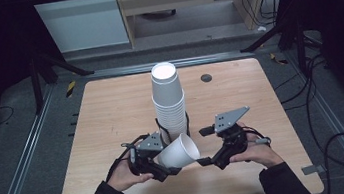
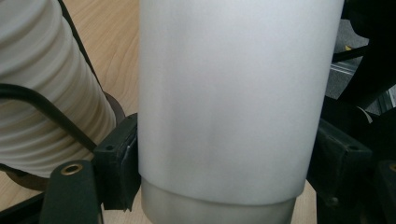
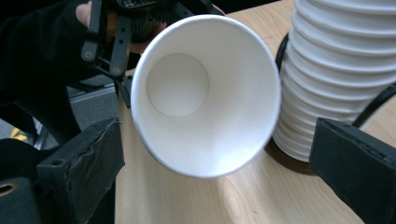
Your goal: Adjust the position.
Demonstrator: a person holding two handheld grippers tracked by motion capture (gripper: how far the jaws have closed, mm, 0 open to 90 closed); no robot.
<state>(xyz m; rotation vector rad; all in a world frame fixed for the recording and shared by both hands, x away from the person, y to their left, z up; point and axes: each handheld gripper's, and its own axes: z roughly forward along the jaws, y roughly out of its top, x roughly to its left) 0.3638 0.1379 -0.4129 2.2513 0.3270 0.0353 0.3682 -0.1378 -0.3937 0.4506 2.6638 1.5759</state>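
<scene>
A single white paper cup is seen lying on its side above the wooden table, clamped near its base by the left claw, whose black pads are pressed against both sides of the cup wall in the left gripper view. In the high view the open mouth of the cup is turned toward 3 o'clock, facing the right claw. The right claw is shown with its jaws apart: in the right gripper view they stand at either side of the cup's rim without touching it, and the inside bottom of the cup is visible. A tall stack of white cups, held upside down in a black wire holder, is placed at 12 o'clock from the held cup, just beside it. Both hands enter from 6 o'clock.
</scene>
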